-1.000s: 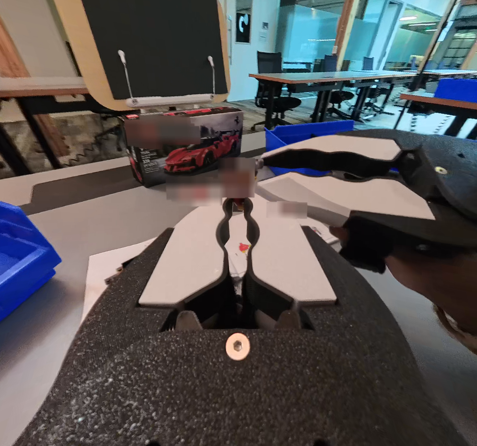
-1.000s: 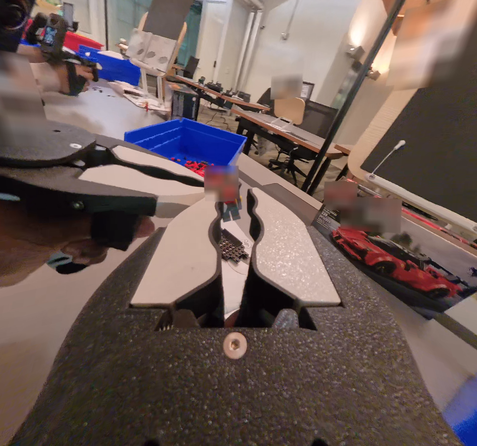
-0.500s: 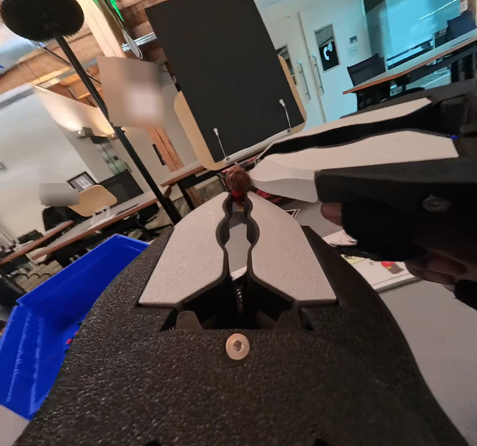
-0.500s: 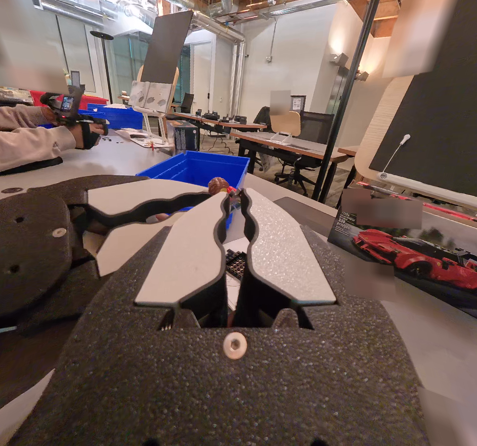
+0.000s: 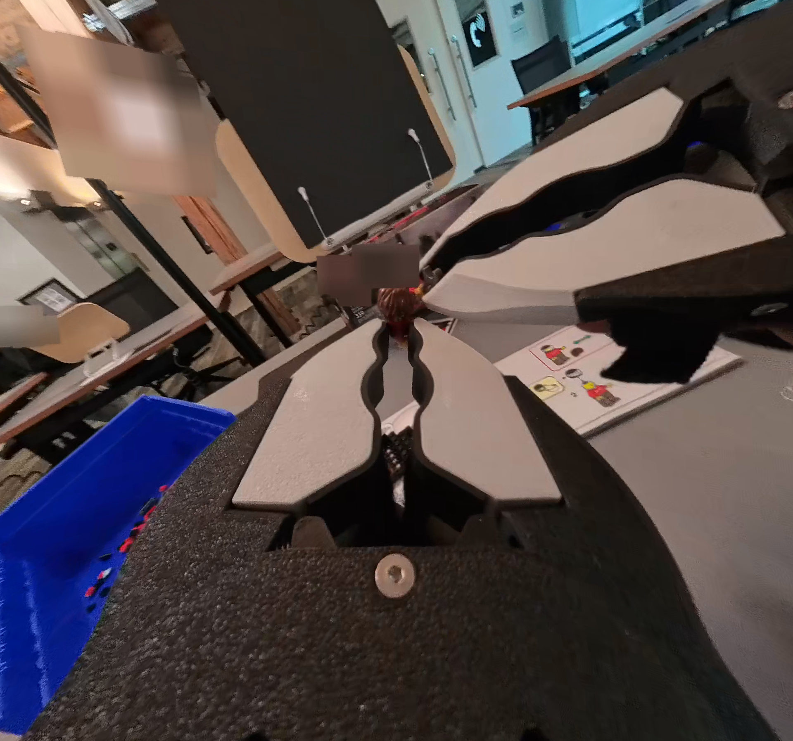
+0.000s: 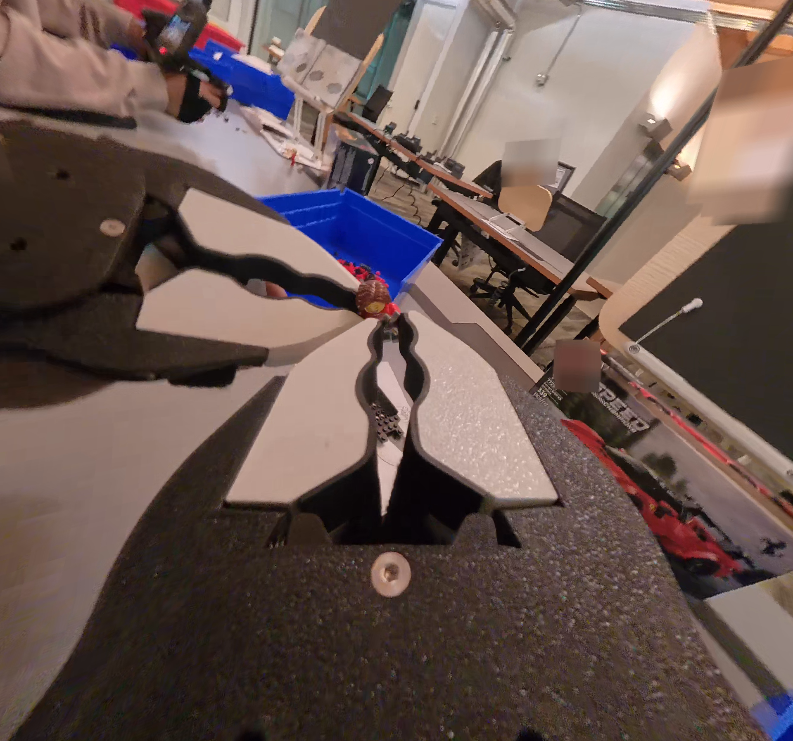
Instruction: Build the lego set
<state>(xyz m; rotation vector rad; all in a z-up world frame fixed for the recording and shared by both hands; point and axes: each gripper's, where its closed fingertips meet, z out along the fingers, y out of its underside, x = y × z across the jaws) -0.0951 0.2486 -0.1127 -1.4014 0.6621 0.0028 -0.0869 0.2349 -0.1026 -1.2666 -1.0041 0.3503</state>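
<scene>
Minifigure (image 5: 397, 313) between left hand-held gripper (image 5: 397, 328) fingertips.

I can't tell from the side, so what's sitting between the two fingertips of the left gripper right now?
A small toy figure with brown hair and a red body stands between the left gripper's fingertips, which are closed on its body. The left wrist view shows it; the right wrist view confirms it.

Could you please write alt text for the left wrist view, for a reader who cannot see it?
The left gripper pinches a small toy figure with brown hair and a red torso, while the right gripper meets it from the right. A blue bin and an instruction sheet lie on the grey table.
</scene>
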